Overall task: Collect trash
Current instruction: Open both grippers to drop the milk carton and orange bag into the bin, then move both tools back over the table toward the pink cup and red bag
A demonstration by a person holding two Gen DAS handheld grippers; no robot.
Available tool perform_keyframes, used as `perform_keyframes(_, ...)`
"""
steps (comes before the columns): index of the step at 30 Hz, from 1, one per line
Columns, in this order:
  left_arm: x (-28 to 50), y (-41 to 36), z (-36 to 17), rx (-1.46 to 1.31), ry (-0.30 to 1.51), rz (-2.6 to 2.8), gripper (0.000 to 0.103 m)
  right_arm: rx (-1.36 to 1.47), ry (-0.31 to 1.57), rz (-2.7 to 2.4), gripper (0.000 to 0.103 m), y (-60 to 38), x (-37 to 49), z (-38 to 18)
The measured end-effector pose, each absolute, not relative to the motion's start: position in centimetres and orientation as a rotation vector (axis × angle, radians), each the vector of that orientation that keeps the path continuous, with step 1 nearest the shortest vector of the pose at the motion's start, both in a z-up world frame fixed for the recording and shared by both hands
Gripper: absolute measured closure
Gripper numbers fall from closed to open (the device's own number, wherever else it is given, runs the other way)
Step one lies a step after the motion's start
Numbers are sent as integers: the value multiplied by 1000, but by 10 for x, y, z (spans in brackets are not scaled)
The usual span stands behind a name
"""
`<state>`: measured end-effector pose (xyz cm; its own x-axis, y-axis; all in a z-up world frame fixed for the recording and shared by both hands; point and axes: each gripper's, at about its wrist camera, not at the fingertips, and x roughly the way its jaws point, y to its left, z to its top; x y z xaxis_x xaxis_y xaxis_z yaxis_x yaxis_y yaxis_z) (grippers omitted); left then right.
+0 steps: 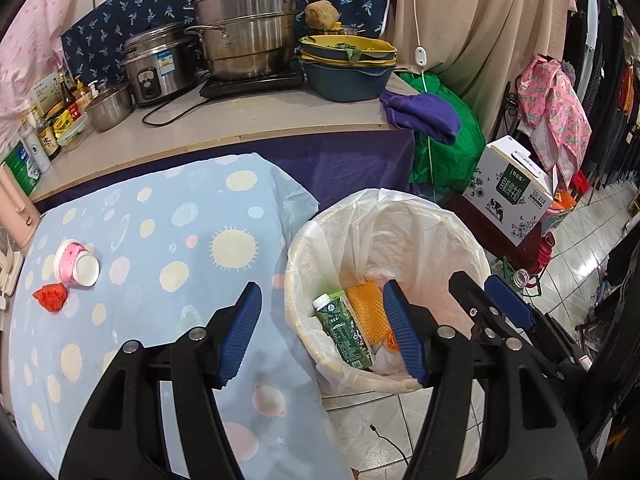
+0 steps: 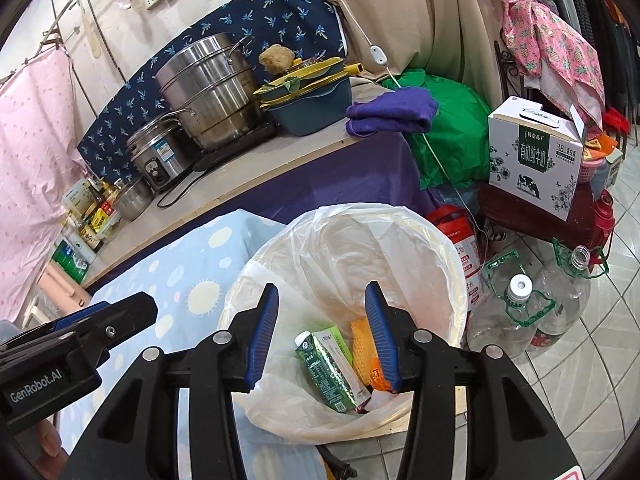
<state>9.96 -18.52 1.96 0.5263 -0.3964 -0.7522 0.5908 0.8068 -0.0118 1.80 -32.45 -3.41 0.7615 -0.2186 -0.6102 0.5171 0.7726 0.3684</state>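
Now green milk carton (image 2: 326, 372) with white cap lying slanted in the lined bin (image 2: 448, 248), cap end toward far-left, beside orange mesh (image 2: 362, 344), both tools, left (image 1: 322, 334) and right (image 2: 322, 338), part-open, empty, above bin.

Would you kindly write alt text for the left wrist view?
The open left gripper hangs empty over a lined trash bin holding a green carton. A pink cup and red wrapper lie on the tablecloth.
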Motion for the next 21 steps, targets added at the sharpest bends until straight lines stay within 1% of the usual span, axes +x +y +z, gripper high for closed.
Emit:
perform_keyframes(4, 104, -175, 20, 241, 825, -581, 42, 541, 580, -415, 57, -316, 23, -31)
perform_keyframes(6, 107, -168, 21, 225, 823, -571, 39, 533, 582, -410, 56, -311, 26, -29)
perform_keyframes(11, 115, -147, 23, 193, 821, -546, 38, 504, 591, -388, 54, -294, 37, -25)
perform_keyframes(15, 122, -127, 22, 168, 818, -515, 32, 477, 602, -362, 49, -276, 49, -21)
perform_keyframes(19, 135, -100, 21, 132, 826, -472, 31, 450, 612, -329, 44, -254, 64, -19)
perform_keyframes(21, 143, -82, 19, 105, 830, -438, 24, 447, 618, -309, 42, -243, 72, -18)
